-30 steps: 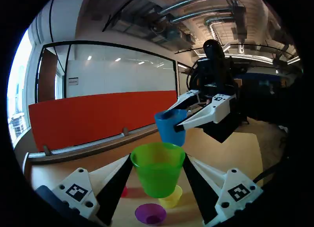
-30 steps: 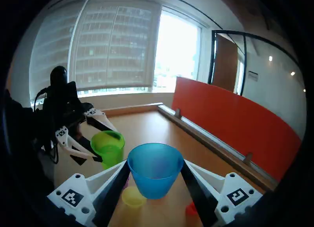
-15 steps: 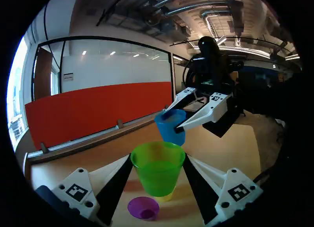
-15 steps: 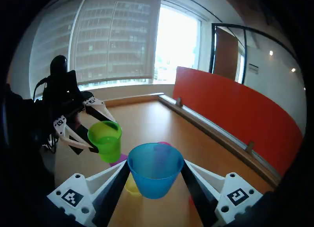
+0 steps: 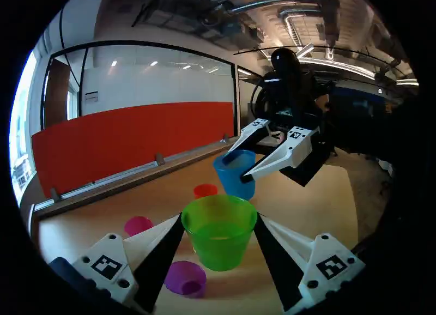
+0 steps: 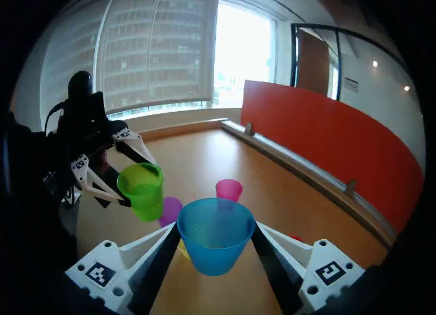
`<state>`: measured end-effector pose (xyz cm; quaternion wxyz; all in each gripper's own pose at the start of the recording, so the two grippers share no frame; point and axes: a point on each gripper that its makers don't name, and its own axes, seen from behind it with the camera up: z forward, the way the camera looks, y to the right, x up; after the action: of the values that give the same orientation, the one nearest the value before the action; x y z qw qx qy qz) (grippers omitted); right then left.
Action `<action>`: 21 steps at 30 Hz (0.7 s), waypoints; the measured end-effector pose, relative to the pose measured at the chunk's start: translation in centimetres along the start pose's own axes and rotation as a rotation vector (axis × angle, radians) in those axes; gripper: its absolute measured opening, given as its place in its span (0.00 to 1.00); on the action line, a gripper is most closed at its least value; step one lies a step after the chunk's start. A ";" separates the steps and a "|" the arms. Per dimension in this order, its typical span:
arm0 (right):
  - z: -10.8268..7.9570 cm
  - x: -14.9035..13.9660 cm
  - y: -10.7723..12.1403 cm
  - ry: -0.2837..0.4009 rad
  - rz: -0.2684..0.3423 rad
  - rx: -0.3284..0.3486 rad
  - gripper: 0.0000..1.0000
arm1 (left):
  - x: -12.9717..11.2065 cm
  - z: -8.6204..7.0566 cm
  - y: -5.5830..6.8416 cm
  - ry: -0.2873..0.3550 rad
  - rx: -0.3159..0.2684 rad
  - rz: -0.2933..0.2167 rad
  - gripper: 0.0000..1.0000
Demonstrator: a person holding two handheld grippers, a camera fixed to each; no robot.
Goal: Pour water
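purple cup [image 5: 185,278] near held green cup [image 5: 219,238].

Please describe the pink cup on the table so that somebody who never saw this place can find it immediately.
Find the long red panel running along the wooden table. Several small cups stand loose on that table, and the pink cup is one of them, upright and not held. Its bright pink colour separates it from the purple cup and the red cup nearby.
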<state>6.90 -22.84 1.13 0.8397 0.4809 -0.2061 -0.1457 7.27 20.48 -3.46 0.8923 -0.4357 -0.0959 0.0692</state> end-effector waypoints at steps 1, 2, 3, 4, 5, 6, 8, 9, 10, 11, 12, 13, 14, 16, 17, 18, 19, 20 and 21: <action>0.0 -0.3 -0.1 -0.003 -0.002 0.001 0.92 | -0.2 0.0 0.1 -0.003 -0.002 -0.003 0.88; 0.1 -0.5 -0.1 -0.006 -0.004 0.002 0.92 | -0.5 0.1 0.3 -0.007 -0.004 -0.006 0.88; 0.1 -0.8 -0.2 -0.008 -0.005 0.003 0.92 | -0.7 0.2 0.4 -0.010 -0.006 -0.008 0.88; 0.1 -1.1 -0.2 -0.010 -0.007 0.004 0.92 | -0.9 0.2 0.6 -0.013 -0.007 -0.010 0.88; 0.2 -1.4 -0.3 -0.013 -0.008 0.006 0.92 | -1.2 0.3 0.7 -0.017 -0.009 -0.013 0.88; 0.2 -1.7 -0.3 -0.016 -0.010 0.007 0.92 | -1.4 0.3 0.8 -0.020 -0.010 -0.015 0.88; 0.4 -2.2 -0.3 -0.020 -0.013 0.007 0.92 | -1.9 0.4 1.0 -0.027 -0.013 -0.018 0.88; 0.5 -2.5 -0.3 -0.023 -0.014 0.009 0.92 | -2.2 0.5 1.1 -0.031 -0.014 -0.019 0.88; 0.5 -2.7 -0.4 -0.025 -0.016 0.011 0.92 | -2.4 0.5 1.1 -0.035 -0.015 -0.019 0.88; 0.6 -3.0 -0.4 -0.029 -0.017 0.014 0.92 | -2.7 0.6 1.2 -0.039 -0.016 -0.019 0.88; 0.7 -3.3 -0.5 -0.031 -0.020 0.015 0.92 | -2.9 0.6 1.3 -0.043 -0.017 -0.020 0.88; 0.8 -3.5 -0.5 -0.034 -0.023 0.016 0.92 | -3.2 0.7 1.3 -0.048 -0.018 -0.021 0.88; 0.9 -3.8 -0.5 -0.038 -0.026 0.018 0.92 | -3.4 0.7 1.4 -0.052 -0.020 -0.021 0.88; 1.1 -4.3 -0.5 -0.045 -0.031 0.018 0.92 | -3.9 0.8 1.6 -0.060 -0.024 -0.023 0.88; 1.2 -4.7 -0.5 -0.050 -0.035 0.017 0.92 | -4.1 0.9 1.7 -0.065 -0.026 -0.024 0.88; 1.3 -5.0 -0.6 -0.054 -0.037 0.018 0.92 | -4.3 0.9 1.8 -0.069 -0.028 -0.025 0.88; 1.4 -5.2 -0.6 -0.058 -0.038 0.020 0.92 | -4.6 1.0 1.9 -0.072 -0.030 -0.024 0.88; 1.5 -5.6 -0.7 -0.062 -0.039 0.023 0.92 | -4.8 1.1 2.0 -0.077 -0.032 -0.024 0.88; 1.6 -5.8 -0.7 -0.066 -0.041 0.025 0.92 | -5.1 1.1 2.0 -0.081 -0.033 -0.023 0.88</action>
<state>1.00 -21.76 0.01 0.8232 0.4903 -0.2258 -0.1762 1.99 21.54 -4.95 0.8811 -0.4461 -0.1381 0.0750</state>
